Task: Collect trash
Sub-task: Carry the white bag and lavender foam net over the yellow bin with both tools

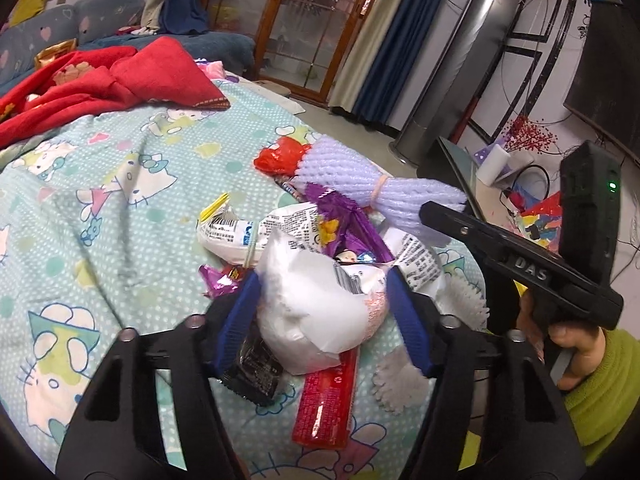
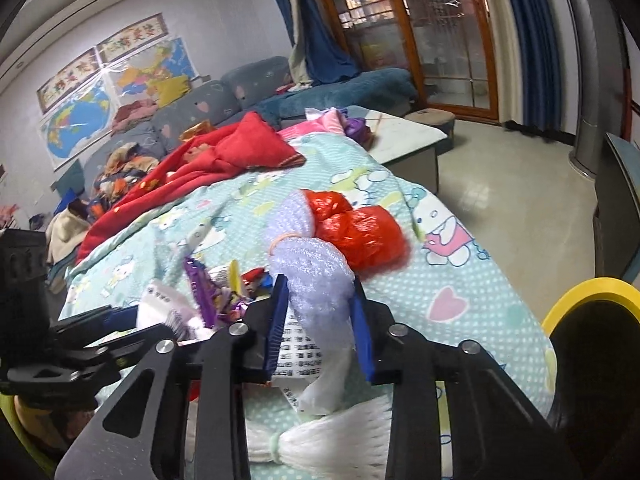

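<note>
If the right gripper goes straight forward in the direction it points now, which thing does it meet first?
Probably nothing new: the right gripper already has the purple foam net between its fingers. Pushed on, it would press that net toward the red plastic bag just behind it, though depth is uncertain.

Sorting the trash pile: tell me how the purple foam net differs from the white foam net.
The purple foam net is lilac; the white foam net is white. The purple one sits between the right hand-held gripper's fingers; the white one lies loose on the sheet. Both are mesh sleeves cinched by a band.
</note>
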### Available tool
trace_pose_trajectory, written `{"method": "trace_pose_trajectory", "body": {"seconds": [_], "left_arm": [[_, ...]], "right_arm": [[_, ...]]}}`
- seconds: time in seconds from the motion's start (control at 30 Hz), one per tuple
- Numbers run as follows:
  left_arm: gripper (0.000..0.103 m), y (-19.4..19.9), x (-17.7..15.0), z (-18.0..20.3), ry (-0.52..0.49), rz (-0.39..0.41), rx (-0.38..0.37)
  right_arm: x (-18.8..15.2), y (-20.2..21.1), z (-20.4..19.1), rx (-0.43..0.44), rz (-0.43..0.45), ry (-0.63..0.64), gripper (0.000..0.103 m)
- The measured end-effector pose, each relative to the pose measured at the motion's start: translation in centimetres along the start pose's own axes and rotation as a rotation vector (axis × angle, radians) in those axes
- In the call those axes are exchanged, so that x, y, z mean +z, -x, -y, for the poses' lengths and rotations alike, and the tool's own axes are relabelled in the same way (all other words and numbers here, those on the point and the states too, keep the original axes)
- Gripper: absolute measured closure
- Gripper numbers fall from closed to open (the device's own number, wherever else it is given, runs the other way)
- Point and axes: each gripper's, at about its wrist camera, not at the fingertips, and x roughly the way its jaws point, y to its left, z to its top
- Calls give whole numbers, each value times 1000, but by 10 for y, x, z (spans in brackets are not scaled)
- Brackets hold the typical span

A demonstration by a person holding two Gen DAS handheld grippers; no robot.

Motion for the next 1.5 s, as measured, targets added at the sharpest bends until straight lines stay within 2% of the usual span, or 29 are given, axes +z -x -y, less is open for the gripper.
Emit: {"method": "trace_pose_trajectory", "body": {"seconds": [0.07,0.27,0.57,0.8,1.1,1.5], "left_arm": [[70,3,-1,-2,13,8,3],[84,17,-2,-8,40,38,-28],[85,59,11,15,-23,150,-32],[86,69,22,39,-77,187,-33],[86,58,30,82,-169,180,-58],[86,28,27,146,-277,138,-130]], "right_arm": [[0,2,-2,9,9,0,77],[3,12,-6,17,55,10,78],[13,41,-4,1,137,3,78],[16,70,7,-44,213,-7,78],[13,105,43,-120,268,-89,78],[-18,148,110,-271,264,-279,78]]}}
